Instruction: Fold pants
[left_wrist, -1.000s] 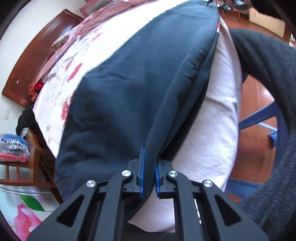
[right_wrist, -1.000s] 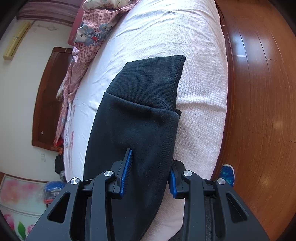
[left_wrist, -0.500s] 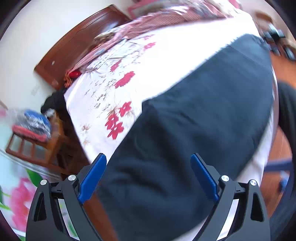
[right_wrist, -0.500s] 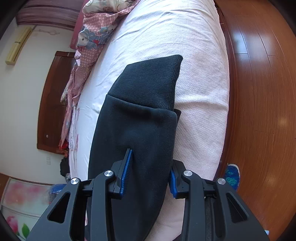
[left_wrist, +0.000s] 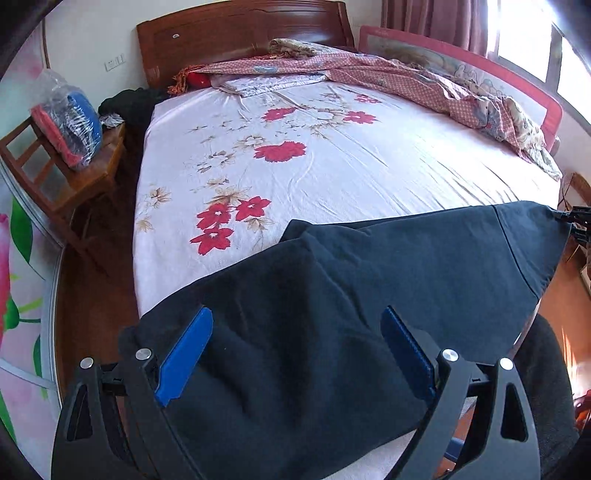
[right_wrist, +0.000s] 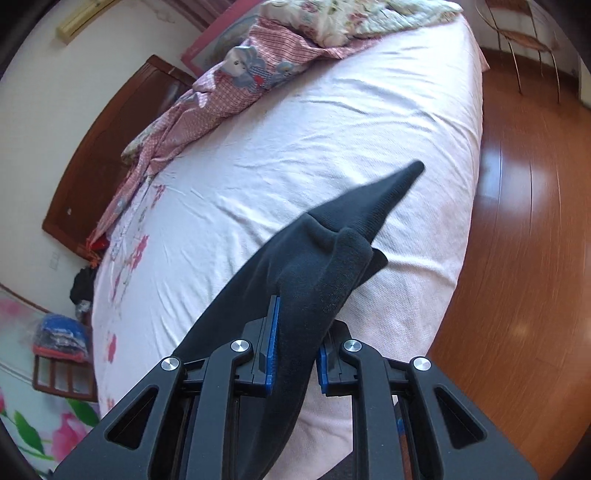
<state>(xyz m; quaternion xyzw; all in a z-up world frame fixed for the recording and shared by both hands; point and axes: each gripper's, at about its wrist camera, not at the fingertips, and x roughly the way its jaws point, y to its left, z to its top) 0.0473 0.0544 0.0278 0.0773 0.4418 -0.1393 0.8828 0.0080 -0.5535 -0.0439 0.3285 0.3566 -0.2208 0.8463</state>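
Note:
Dark navy pants (left_wrist: 369, 288) lie folded lengthwise along the near edge of the bed (left_wrist: 332, 177). My left gripper (left_wrist: 295, 354) hovers over their near end, open wide, its blue pads (left_wrist: 184, 350) well apart and gripping nothing. In the right wrist view my right gripper (right_wrist: 295, 350) is closing on the cuff end of the pants (right_wrist: 332, 258). The fabric is pinched between the pads, and the ribbed cuff (right_wrist: 391, 192) sticks up off the sheet. That gripper also shows small at the far right of the left wrist view, at the lifted cuff corner (left_wrist: 554, 214).
A wooden headboard (left_wrist: 240, 33) and a crumpled pink checked quilt (left_wrist: 406, 74) sit at the far end. A red bed rail (left_wrist: 517, 88) lines the right side. A wooden chair (left_wrist: 74, 177) with bagged clothes stands left. A dark sleeve (left_wrist: 543, 369) is near right; wooden floor (right_wrist: 517, 258) surrounds the bed.
The left gripper let go of the pants, opened wide, rolled and rose. The right gripper narrowed onto the cuff end and lifted it off the sheet.

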